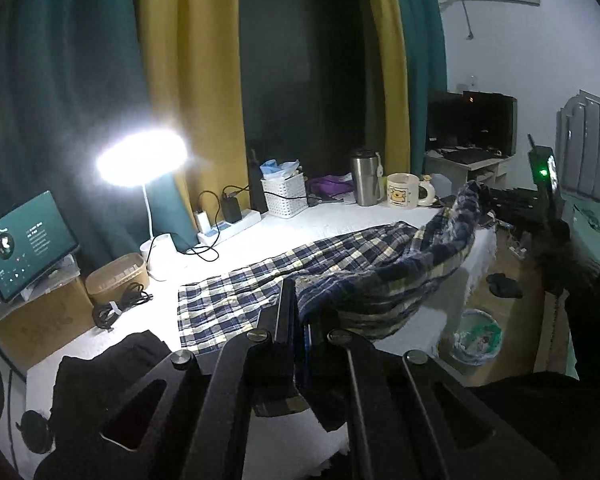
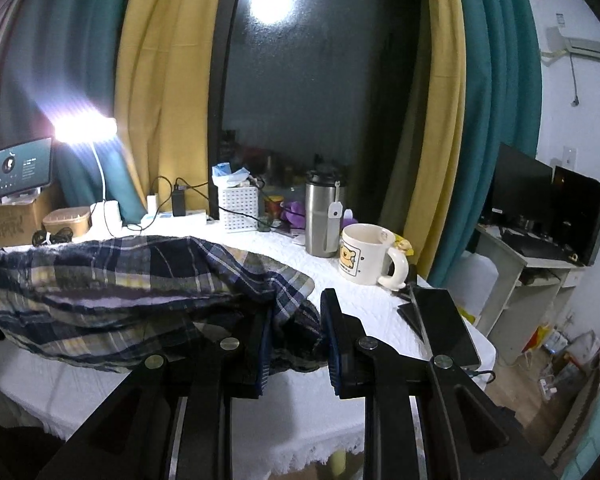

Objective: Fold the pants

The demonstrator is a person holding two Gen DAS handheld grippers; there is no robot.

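Item: plaid pants (image 1: 284, 280), blue, white and yellow check, spread lengthwise on the white-covered table (image 1: 112, 344). The part nearest the desk lamp (image 1: 142, 160) lay flat; the side away from the lamp was lifted off the cloth and sagged between two grips.

Left claw (image 1: 296, 312): fingers together, clamped on the lifted pants edge at the end farther from the cartoon mug (image 1: 404, 194), fabric bunched between the pads. Held low, tilted slightly downward, pointing along the table toward the mug.

Right claw (image 2: 296, 332): fingers stood noticeably apart, yet a thick wad of pants fabric filled the gap and hung from it; judged clamped on the pants at the end beside the mug (image 2: 364, 256). Held just above the table edge, pointing toward the lamp side and the curtains.

Step in hand, as judged: a lengthwise fold, one side raised by both claws, to be carried across toward the lamp side and laid over the flat side.

Next move, as judged: both claws travelling together at even height, keeping the span taut, then lowering so the edges align before letting go.

Hazards, as judged: the steel tumbler (image 2: 320, 220) and mug stood near the right claw's path. A dark garment (image 1: 112, 364) lay beside the pants on the near end.
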